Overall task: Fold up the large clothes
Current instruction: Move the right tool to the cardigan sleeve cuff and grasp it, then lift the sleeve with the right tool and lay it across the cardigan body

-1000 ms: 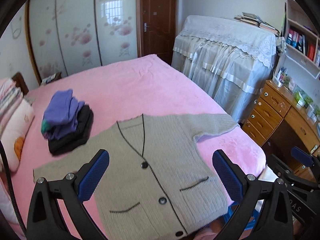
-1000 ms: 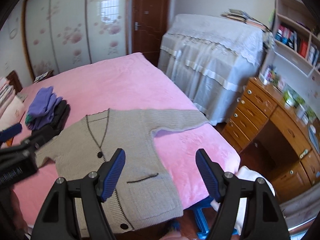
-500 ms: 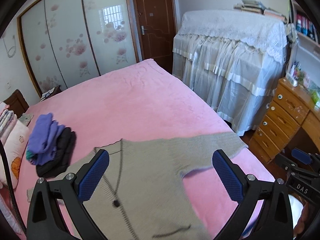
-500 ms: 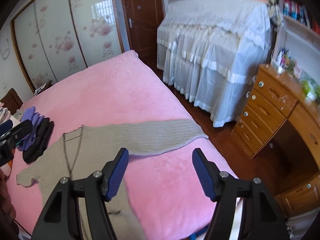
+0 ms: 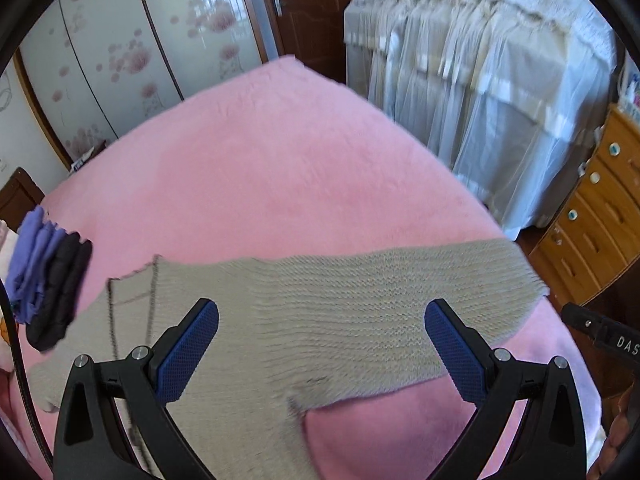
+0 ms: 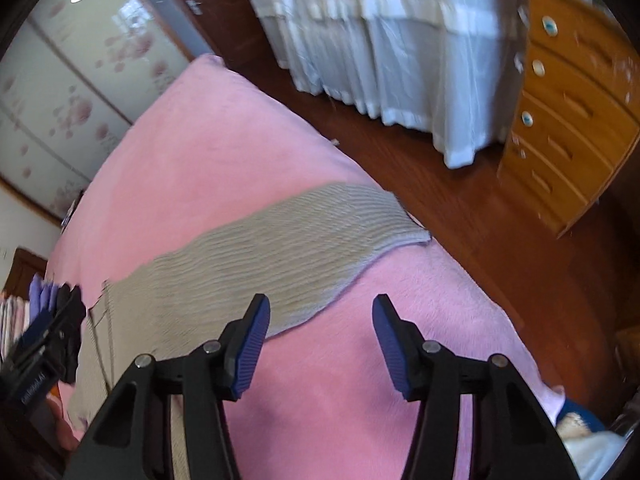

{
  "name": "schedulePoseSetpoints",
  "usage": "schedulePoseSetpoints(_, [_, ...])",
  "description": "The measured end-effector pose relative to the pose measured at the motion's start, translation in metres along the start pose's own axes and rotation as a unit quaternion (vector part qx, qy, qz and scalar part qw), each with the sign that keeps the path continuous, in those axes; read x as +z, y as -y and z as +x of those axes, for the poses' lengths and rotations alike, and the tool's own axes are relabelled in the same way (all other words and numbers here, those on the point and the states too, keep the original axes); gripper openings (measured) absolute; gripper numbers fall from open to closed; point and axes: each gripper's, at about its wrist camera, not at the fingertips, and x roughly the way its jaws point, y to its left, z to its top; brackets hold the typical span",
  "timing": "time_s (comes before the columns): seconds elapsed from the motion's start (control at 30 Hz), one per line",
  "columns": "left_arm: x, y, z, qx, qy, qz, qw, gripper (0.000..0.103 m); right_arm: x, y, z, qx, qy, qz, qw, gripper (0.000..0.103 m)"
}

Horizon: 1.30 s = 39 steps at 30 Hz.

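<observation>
A grey knitted cardigan (image 5: 320,312) with dark trim lies spread flat on the pink bed (image 5: 260,168). Its right sleeve stretches to the bed's right edge, with the cuff (image 6: 400,224) at the brink. My left gripper (image 5: 322,344) is open and empty, hovering above the sleeve near the armpit. My right gripper (image 6: 320,344) is open and empty, just above the pink cover, beside the sleeve's lower edge. The cardigan also shows in the right wrist view (image 6: 272,256). The cardigan's lower body is out of view.
A stack of folded purple and black clothes (image 5: 44,272) sits on the bed at the left. A white lace-covered piece of furniture (image 5: 480,80) and a wooden drawer chest (image 6: 568,120) stand to the right across a strip of wooden floor (image 6: 460,216).
Both grippers have moved forward and to the right over the cardigan, from its buttoned front toward the right sleeve. The sleeve now fills more of each view. Both stay open.
</observation>
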Motion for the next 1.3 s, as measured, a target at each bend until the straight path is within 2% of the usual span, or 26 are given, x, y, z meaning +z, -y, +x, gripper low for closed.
schedulePoseSetpoints(0.3, [-0.001, 0.039, 0.081, -0.016, -0.059, -0.021, 0.9979, 0.102, 0.027, 0.036, 0.065, 0.031, -0.041, 0.058, 0.997, 0.046])
schedulePoseSetpoints(0.5, [0.004, 0.053, 0.094, -0.024, -0.067, -0.024, 0.9972, 0.102, 0.035, 0.045, 0.093, 0.045, -0.061, 0.083, 0.994, 0.032])
schedulePoseSetpoints(0.53, [0.005, 0.052, 0.093, -0.025, -0.068, -0.025, 0.9971, 0.102, 0.035, 0.045, 0.096, 0.048, -0.060, 0.087, 0.993, 0.030])
schedulePoseSetpoints(0.63, [0.007, 0.050, 0.089, -0.029, -0.069, -0.029, 0.9968, 0.102, 0.039, 0.043, 0.099, 0.052, -0.051, 0.081, 0.994, 0.012])
schedulePoseSetpoints(0.73, [0.009, 0.042, 0.081, -0.032, -0.069, -0.036, 0.9965, 0.102, 0.042, 0.034, 0.086, 0.059, -0.020, 0.063, 0.996, 0.008])
schedulePoseSetpoints(0.87, [0.014, 0.023, 0.063, -0.039, -0.061, -0.052, 0.9960, 0.102, 0.044, 0.005, 0.045, 0.101, 0.031, 0.021, 0.994, 0.008])
schedulePoseSetpoints(1.0, [0.022, -0.011, 0.031, -0.045, -0.040, -0.072, 0.9956, 0.102, 0.036, -0.051, 0.003, 0.147, 0.061, -0.063, 0.985, 0.007])
schedulePoseSetpoints(1.13, [0.023, -0.060, -0.005, -0.033, -0.011, -0.089, 0.9954, 0.102, 0.015, -0.123, -0.024, 0.178, 0.071, -0.167, 0.967, 0.007])
schedulePoseSetpoints(1.3, [0.003, -0.135, -0.030, 0.007, -0.002, -0.131, 0.9913, 0.102, -0.029, -0.203, -0.024, 0.199, 0.058, -0.272, 0.940, 0.008])
